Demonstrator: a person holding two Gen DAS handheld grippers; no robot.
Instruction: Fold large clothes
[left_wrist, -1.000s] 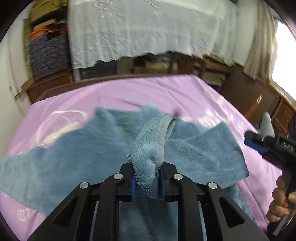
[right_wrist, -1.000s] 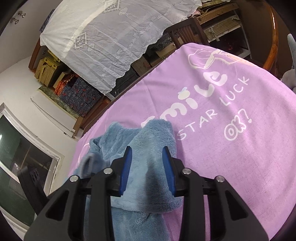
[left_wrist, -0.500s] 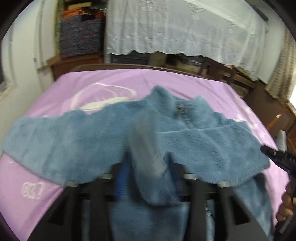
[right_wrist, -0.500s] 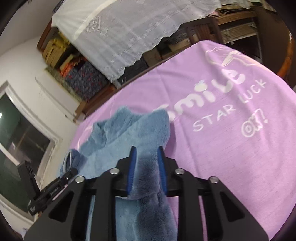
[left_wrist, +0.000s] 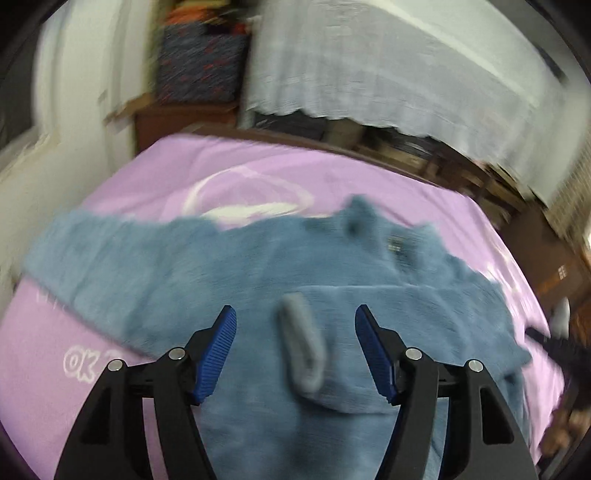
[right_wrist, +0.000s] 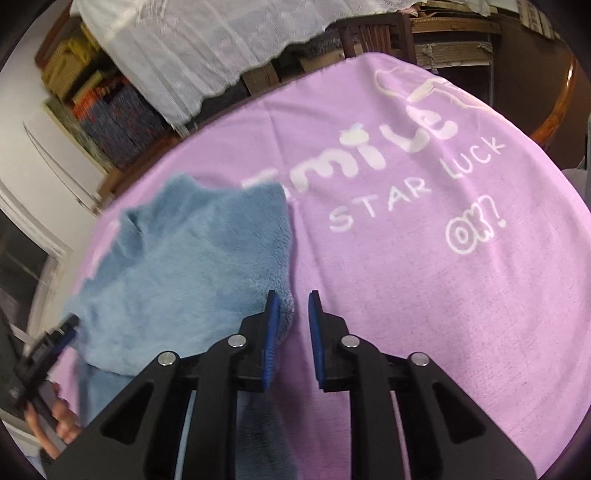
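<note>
A blue fleece jacket (left_wrist: 184, 266) lies spread on the purple printed sheet (left_wrist: 147, 173). One sleeve is folded across its body, and the sleeve's grey-blue cuff (left_wrist: 301, 350) lies loose between the jaws of my left gripper (left_wrist: 295, 310). Those jaws are opening and the pads do not touch the cuff. In the right wrist view the jacket (right_wrist: 192, 258) fills the left half. My right gripper (right_wrist: 293, 295) is at its right edge, jaws closing to a narrow gap with only the purple sheet (right_wrist: 424, 295) showing between them. The fleece edge touches the outside of the left finger (right_wrist: 271, 317).
A white lace cloth (left_wrist: 388, 74) drapes furniture behind the bed, beside patterned boxes (left_wrist: 199, 66). A wooden rim (right_wrist: 561, 107) edges the far right. The left gripper's handle (right_wrist: 48, 347) and a hand (right_wrist: 55, 421) show at the left.
My left gripper let go of the sleeve cuff and its jaws spread; the sleeve now lies across the jacket. My right gripper's jaws narrowed and the fleece is no longer between them.
</note>
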